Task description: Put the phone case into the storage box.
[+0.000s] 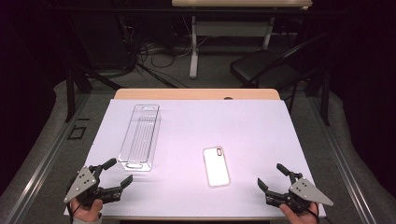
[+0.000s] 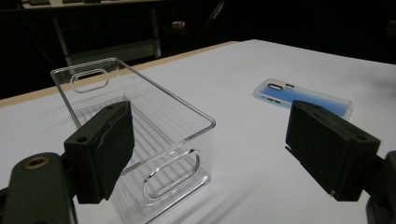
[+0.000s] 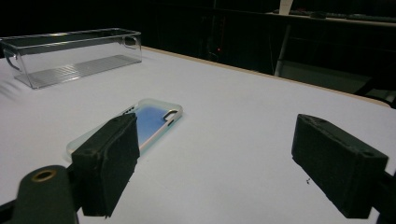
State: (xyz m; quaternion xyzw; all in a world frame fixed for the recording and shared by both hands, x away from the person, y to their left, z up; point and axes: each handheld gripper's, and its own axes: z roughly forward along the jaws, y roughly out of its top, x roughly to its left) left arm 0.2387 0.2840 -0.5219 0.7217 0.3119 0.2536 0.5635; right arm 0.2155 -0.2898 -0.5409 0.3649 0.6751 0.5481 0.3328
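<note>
A clear plastic bin (image 1: 139,136) lies lengthwise on the left half of the white table (image 1: 243,126), empty, with slot handles at both ends. A translucent phone case (image 1: 216,166) lies flat right of centre near the front. My left gripper (image 1: 118,172) hovers at the front left, just short of the bin's near end, open with nothing between its jaws. At the front right my right gripper (image 1: 272,175) is open too, empty, a short way right of the case. The bin (image 2: 140,135) and case (image 2: 303,95) appear past the left jaws. The case (image 3: 140,126) lies ahead of the right jaws, the bin (image 3: 70,56) farther off.
The table's wooden far edge (image 1: 196,94) has a small dark fitting (image 1: 228,98). Beyond it stand a black folding chair (image 1: 271,65), a desk frame (image 1: 194,42) and cables on the floor.
</note>
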